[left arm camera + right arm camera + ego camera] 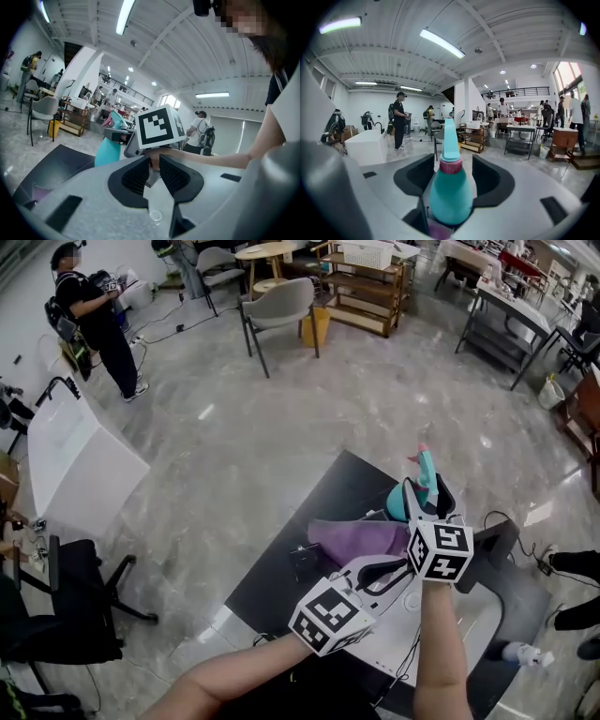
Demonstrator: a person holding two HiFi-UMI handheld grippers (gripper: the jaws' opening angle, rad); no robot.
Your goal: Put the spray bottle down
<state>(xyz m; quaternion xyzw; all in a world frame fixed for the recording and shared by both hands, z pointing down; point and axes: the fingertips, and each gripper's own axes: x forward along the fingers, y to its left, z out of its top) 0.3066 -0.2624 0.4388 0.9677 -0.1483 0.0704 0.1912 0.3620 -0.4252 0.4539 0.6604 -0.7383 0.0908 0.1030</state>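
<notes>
1. Right gripper (453,173): the jaws stand wide apart. The spray bottle (451,192) stands upright between them, nozzle pointing up and away. A gap shows on each side of its pink collar, so the pads do not clamp it there.
2. Spray bottle, location: in the head view it is at the right-hand far part of the black table (300,531), directly ahead of the right gripper's marker cube (439,550). Its teal body is at the right end of the purple cloth (361,540).
3. Bottle base: the right gripper view shows a purple patch directly below it. No view shows whether the base rests on the cloth.
4. Left gripper (154,164): the jaws are nearly together, with only a narrow slit between the pads. Nothing is gripped. Through the slit, part of the person's right hand is visible beyond.
5. Left gripper, location: near and left of the right gripper, pointing toward it. Its camera sees the right marker cube directly ahead and the teal bottle just left of that cube.
6. Surroundings: a grey chair (281,306) stands far across the floor. A person (94,320) stands at far left, behind a white counter (75,465).
</notes>
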